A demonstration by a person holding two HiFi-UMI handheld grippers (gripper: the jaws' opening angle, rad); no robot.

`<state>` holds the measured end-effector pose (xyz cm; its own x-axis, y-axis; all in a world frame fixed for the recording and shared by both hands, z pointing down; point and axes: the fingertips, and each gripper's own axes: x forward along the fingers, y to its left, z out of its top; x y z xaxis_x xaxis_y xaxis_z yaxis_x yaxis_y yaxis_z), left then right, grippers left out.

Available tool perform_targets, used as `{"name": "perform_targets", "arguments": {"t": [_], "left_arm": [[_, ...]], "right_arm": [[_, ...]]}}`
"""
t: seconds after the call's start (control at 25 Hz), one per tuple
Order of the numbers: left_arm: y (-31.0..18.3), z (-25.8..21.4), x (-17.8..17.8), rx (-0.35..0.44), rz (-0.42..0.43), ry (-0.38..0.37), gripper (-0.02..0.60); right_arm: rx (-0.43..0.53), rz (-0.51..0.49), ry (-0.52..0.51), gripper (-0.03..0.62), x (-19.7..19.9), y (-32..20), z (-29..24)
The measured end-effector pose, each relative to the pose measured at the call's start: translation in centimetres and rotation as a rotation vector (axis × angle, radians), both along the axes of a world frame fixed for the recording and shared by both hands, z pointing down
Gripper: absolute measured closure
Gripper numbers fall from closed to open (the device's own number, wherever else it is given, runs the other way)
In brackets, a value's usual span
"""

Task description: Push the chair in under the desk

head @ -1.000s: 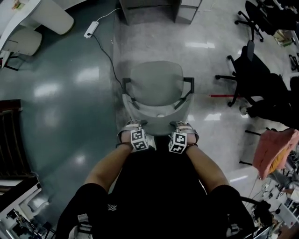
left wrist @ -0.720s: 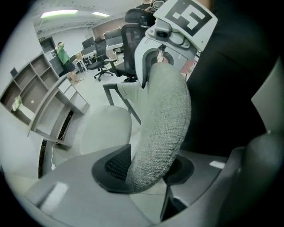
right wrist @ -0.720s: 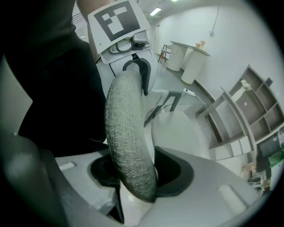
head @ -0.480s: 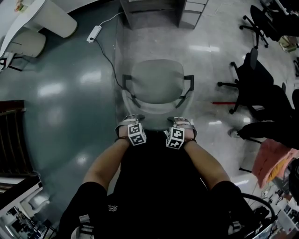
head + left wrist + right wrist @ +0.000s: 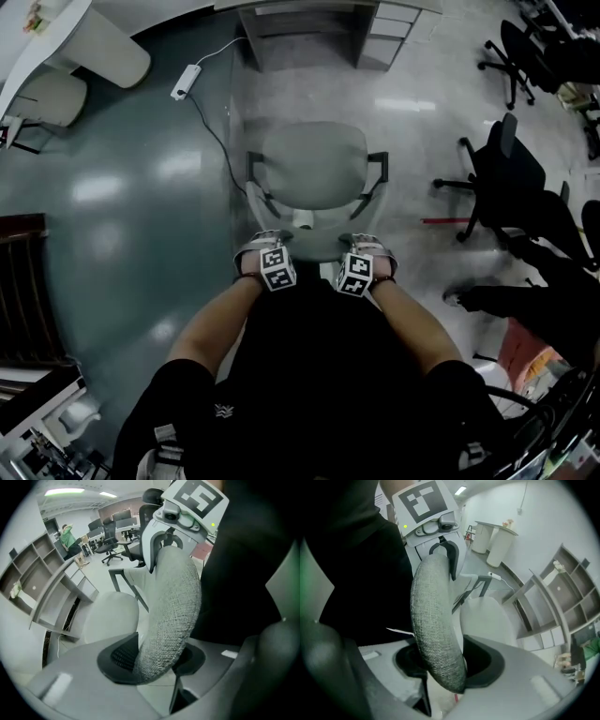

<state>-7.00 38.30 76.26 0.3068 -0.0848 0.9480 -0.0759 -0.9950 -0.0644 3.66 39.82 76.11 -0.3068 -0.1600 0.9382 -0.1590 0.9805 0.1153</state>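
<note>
Chair is standing just ahead of both grippers in the head view, its seat pointing away from them toward the desk, which is lying well beyond it. The left gripper and right gripper are sitting side by side on the top rim of the backrest. A cable is trailing across the floor ahead of the left gripper, close beside the left armrest, so I judge that a caster could be catching on it and swinging the chair off line. The drawer unit is waiting ahead of the right gripper, and a skewed push could be driving the right armrest into it. In the left gripper view, the left gripper is holding its jaws partway apart and clamping the padded backrest between them, with the seat lying beyond. In the right gripper view, the right gripper is doing the same, its jaws partly spread and pinching the backrest, with the seat showing past it. Both grips are biting only on soft, rounded padding high up, so they could be sliding off, or the push could be tipping the backrest instead of rolling the chair.
</note>
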Motion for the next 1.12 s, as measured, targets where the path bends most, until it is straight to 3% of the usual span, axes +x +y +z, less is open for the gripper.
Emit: {"name": "perform_targets", "arguments": {"t": [1.12], "left_arm": [[-20.2, -0.2, -1.0, -0.012, 0.033, 0.043, 0.408]], "right_arm": [[-0.03, 0.037, 0.047, 0.419, -0.9, -20.2, -0.1]]}}
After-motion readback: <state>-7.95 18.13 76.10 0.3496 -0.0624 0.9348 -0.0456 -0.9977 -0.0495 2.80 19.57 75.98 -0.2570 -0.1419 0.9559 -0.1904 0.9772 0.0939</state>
